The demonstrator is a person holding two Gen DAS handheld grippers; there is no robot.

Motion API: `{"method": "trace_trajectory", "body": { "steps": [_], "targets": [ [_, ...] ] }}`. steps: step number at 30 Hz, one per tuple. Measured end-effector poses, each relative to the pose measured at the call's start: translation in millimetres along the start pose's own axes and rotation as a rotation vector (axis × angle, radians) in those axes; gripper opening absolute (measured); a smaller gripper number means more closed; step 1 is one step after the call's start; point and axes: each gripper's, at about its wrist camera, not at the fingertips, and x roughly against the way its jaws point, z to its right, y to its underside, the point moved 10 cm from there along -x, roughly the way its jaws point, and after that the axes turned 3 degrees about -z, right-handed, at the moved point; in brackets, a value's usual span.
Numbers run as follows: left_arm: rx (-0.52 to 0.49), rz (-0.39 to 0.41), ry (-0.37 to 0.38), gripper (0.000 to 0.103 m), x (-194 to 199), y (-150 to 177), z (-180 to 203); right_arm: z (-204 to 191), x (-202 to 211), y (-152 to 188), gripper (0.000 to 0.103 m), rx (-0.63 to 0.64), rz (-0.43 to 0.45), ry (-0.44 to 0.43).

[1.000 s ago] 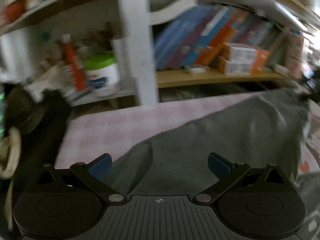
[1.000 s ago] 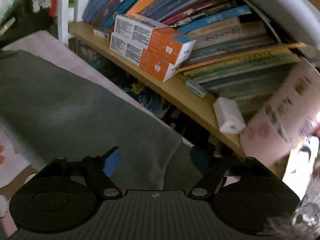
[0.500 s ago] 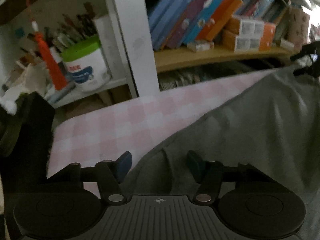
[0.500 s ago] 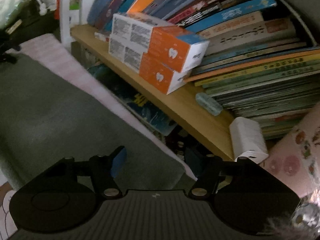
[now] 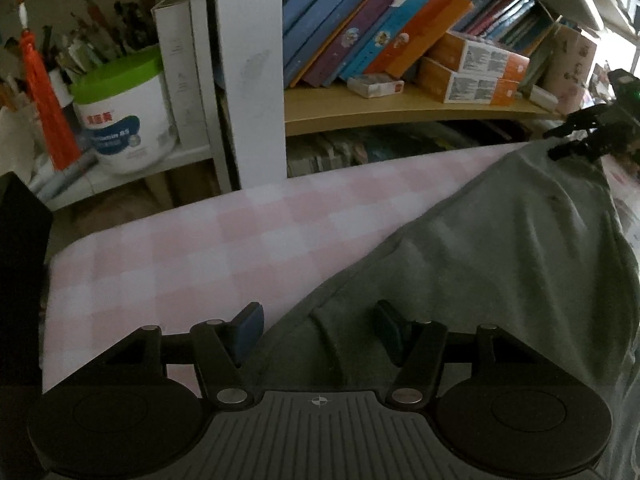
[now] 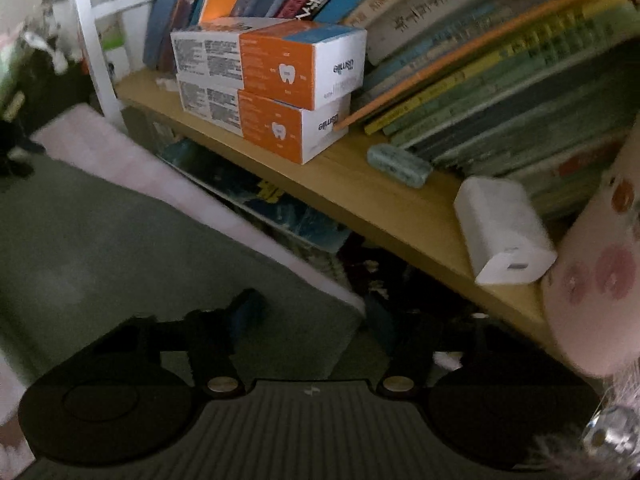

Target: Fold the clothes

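A grey-green garment lies spread on a pink checked cloth. My left gripper is open, its blue-padded fingers straddling a raised fold at the garment's near corner. In the right wrist view the same garment fills the lower left, and my right gripper is open over its far corner, by the table's back edge. The right gripper also shows in the left wrist view, at the garment's far corner.
A wooden shelf behind the table holds leaning books and two orange-and-white boxes. A white charger and a pale eraser lie on it. A green-lidded tub stands left of a white post.
My left gripper's fingers have narrowed and it has moved toward the garment's near corner. My right gripper has moved along the garment toward the shelf; it stays open.
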Motion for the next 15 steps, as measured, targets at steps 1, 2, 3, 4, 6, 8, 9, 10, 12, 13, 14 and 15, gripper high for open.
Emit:
{"method": "trace_trajectory", "body": {
  "steps": [1,2,3,4,6,8,9,10,12,13,14,15],
  "targets": [
    [-0.007,-0.001,0.000,0.059,0,0,2,-1,1,0,0.046,-0.005,-0.003,-0.002],
    [-0.008,-0.003,-0.001,0.054,0,0,4,-3,2,1,0.036,-0.007,-0.007,-0.009],
    [-0.004,-0.006,-0.004,0.052,0,0,5,-6,4,1,0.024,-0.008,-0.011,-0.016],
    [0.005,-0.010,-0.006,0.049,1,0,7,-8,5,2,0.020,-0.009,-0.015,-0.021],
    [0.026,-0.019,-0.009,0.035,2,0,10,-14,7,3,0.015,0.002,-0.016,-0.001],
    [0.037,-0.027,-0.008,0.019,4,2,15,-19,9,4,0.014,0.015,-0.010,0.039],
    [0.033,-0.028,-0.019,0.016,6,3,16,-20,14,5,0.014,0.022,0.008,0.081],
    [0.022,-0.026,-0.037,0.012,8,4,18,-22,18,6,0.014,0.029,0.026,0.124],
    [-0.016,-0.006,-0.086,0.011,15,5,23,-27,32,8,0.014,0.047,0.071,0.204],
    [-0.028,0.024,-0.115,0.011,23,3,24,-31,41,9,0.014,0.059,0.097,0.242],
    [-0.032,0.064,-0.142,0.011,33,1,25,-37,52,9,0.014,0.078,0.123,0.275],
    [-0.025,0.101,-0.164,0.011,44,-1,25,-42,63,11,0.014,0.100,0.145,0.304]
  ]
}}
